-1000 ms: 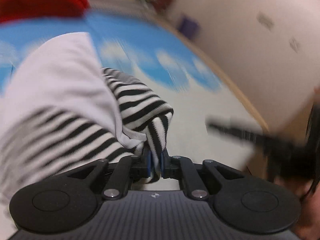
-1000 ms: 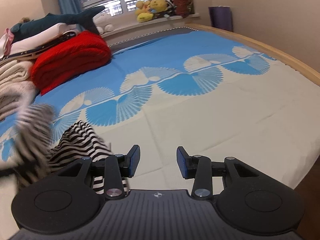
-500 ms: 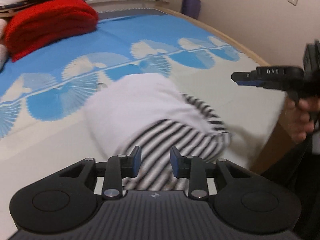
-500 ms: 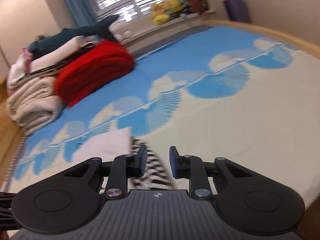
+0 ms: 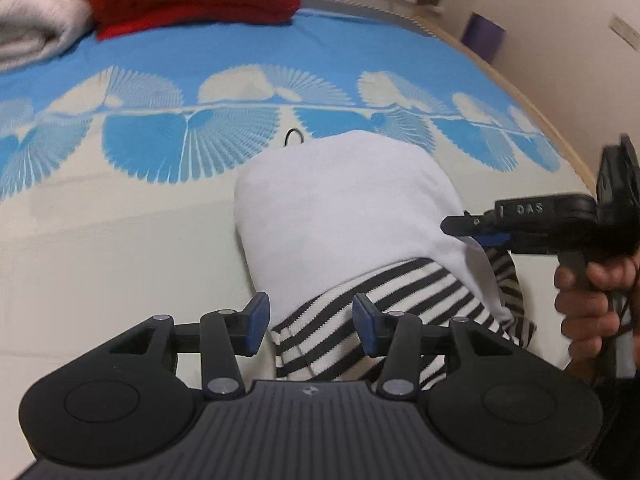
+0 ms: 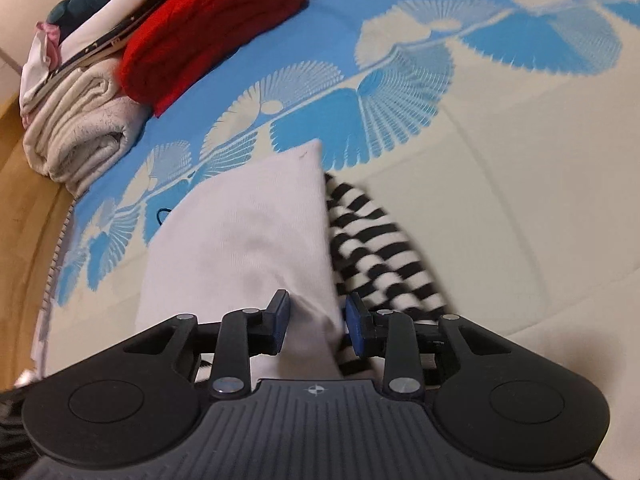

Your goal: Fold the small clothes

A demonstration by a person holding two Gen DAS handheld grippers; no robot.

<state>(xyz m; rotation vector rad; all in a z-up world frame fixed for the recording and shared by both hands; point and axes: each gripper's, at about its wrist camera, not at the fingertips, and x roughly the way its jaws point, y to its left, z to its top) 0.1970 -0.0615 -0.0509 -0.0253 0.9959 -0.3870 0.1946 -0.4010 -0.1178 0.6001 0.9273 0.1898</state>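
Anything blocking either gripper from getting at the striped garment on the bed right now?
Nothing visible does. The left gripper is opening over the garment's striped hem; the right gripper is opening with the white edge between its fingers. The bedspread around it looks bare.

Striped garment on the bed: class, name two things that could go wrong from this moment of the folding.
1. The left gripper is opening over the striped garment; released, the white fold may slip out of line.
2. The right gripper, also opening, straddles the white edge beside the striped sleeve; closing there might pinch both layers and drag the fold apart.
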